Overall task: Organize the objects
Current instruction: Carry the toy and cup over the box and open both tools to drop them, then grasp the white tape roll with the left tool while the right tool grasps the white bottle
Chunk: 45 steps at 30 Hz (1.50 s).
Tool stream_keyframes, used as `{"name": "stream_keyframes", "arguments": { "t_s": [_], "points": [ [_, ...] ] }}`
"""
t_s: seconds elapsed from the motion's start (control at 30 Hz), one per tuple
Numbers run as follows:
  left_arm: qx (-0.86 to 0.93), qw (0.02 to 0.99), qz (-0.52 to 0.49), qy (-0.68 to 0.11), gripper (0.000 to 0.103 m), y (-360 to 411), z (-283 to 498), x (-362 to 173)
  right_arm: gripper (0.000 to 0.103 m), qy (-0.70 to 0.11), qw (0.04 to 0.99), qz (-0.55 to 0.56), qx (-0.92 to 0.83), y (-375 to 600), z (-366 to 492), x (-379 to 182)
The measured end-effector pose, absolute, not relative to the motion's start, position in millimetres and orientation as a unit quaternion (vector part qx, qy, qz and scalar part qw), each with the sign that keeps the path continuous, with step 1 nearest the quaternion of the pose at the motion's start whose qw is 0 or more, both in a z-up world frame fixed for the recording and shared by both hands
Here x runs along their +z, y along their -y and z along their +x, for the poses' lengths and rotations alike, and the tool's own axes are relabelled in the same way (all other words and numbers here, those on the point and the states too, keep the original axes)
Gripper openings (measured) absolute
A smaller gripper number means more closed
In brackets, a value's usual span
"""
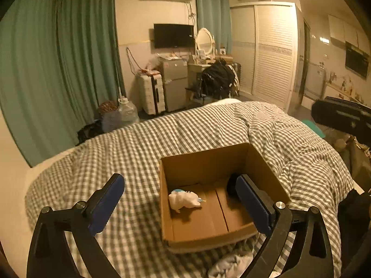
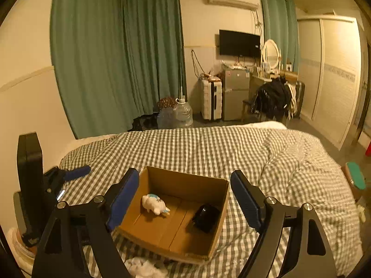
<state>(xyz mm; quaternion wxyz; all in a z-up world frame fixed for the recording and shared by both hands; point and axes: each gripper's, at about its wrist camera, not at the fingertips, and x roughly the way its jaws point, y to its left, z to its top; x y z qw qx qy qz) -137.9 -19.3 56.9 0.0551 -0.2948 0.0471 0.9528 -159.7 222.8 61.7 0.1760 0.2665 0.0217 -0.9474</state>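
Observation:
An open cardboard box (image 1: 201,162) (image 2: 185,179) sits on the checked bed cover. Inside lie a small white plush toy (image 1: 184,199) (image 2: 155,204) at the left and a black round object (image 2: 205,216) at the right, partly hidden behind my finger in the left wrist view (image 1: 230,184). My left gripper (image 1: 179,184) is open and empty, above the box's near left side. My right gripper (image 2: 184,180) is open and empty, straddling the box from the near side. The left gripper's blue fingertips (image 2: 77,172) show at the left of the right wrist view.
The checked duvet (image 1: 162,134) (image 2: 208,146) covers the bed. A crumpled white cloth (image 1: 234,263) (image 2: 145,267) lies just in front of the box. A black bag (image 1: 343,113) sits at the right bed edge. Water jugs (image 2: 183,113), suitcase and fridge stand beyond.

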Motion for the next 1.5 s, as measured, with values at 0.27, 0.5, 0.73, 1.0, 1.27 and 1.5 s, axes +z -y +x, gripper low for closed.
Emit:
{"name": "stream_keyframes", "arguments": {
  "t_s": [0.27,0.5,0.73,1.0,1.27,1.5],
  "points": [
    [0.955,0.052,-0.284,-0.059,0.101,8,-74,66,0.081,-0.063,0.168,0.258,-0.949,-232,-93,85],
    [0.945,0.04,-0.318,-0.06,0.101,-4,-40,35,0.081,-0.092,0.161,0.269,-0.945,-242,-49,73],
    [0.929,0.04,-0.362,-0.059,0.101,-19,-20,-11,0.081,-0.11,0.172,0.314,-0.927,-243,-29,20],
    [0.902,0.061,-0.413,-0.109,0.101,-38,-8,-69,0.081,-0.133,0.171,0.402,-0.89,-235,-38,-61],
    [0.888,0.084,-0.439,-0.11,0.101,-44,-10,-95,0.081,-0.125,0.172,0.461,-0.862,-239,-43,-108],
    [0.869,0.115,-0.475,-0.075,0.053,-36,-21,-118,0.081,-0.122,0.174,0.491,-0.845,-237,-45,-130]
  ]
}}
